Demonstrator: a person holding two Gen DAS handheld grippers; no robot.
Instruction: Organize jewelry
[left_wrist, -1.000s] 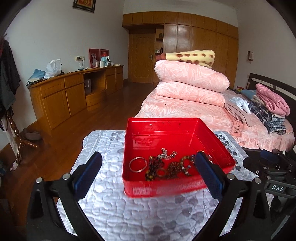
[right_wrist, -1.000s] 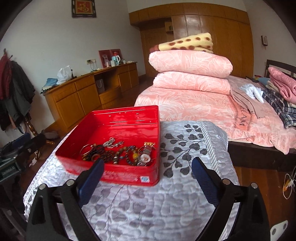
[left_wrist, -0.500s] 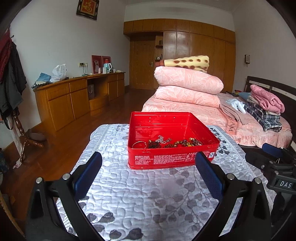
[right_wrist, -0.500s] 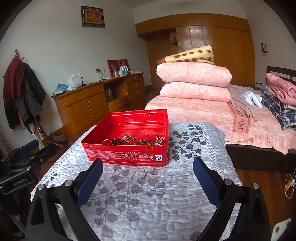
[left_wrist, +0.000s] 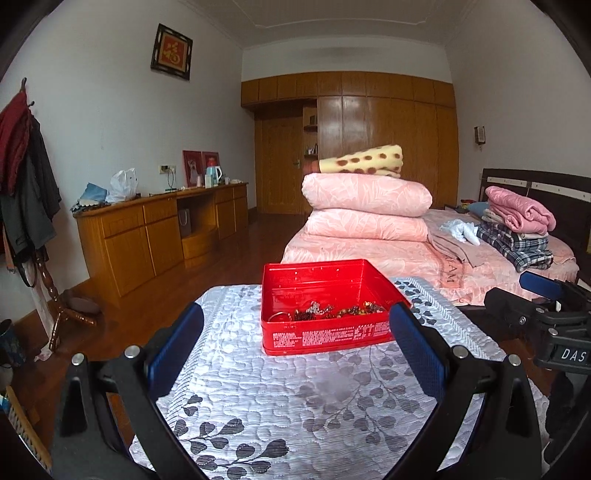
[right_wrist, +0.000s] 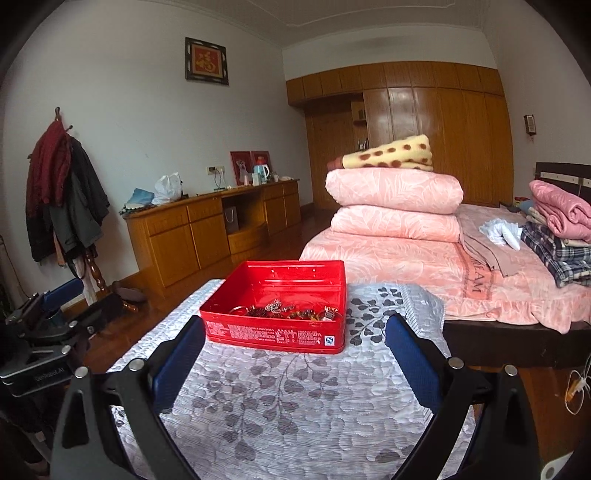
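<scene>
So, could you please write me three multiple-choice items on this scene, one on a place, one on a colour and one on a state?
1. Where does the jewelry lie?
A. Inside the tin
B. On the quilted cloth
C. On the bed

2. What colour is the tin?
A. Blue
B. Red
C. Green

3. How do the two hand-held grippers stand?
A. Both shut on jewelry
B. One open, one shut
C. Both open and empty

Answers:
1 A: the beads and rings sit within the tin's walls, none on the quilted cloth.
2 B: its walls and floor are bright red in both views.
3 C: the left hand-held gripper and the right hand-held gripper each show blue pads wide apart with nothing between.
</scene>
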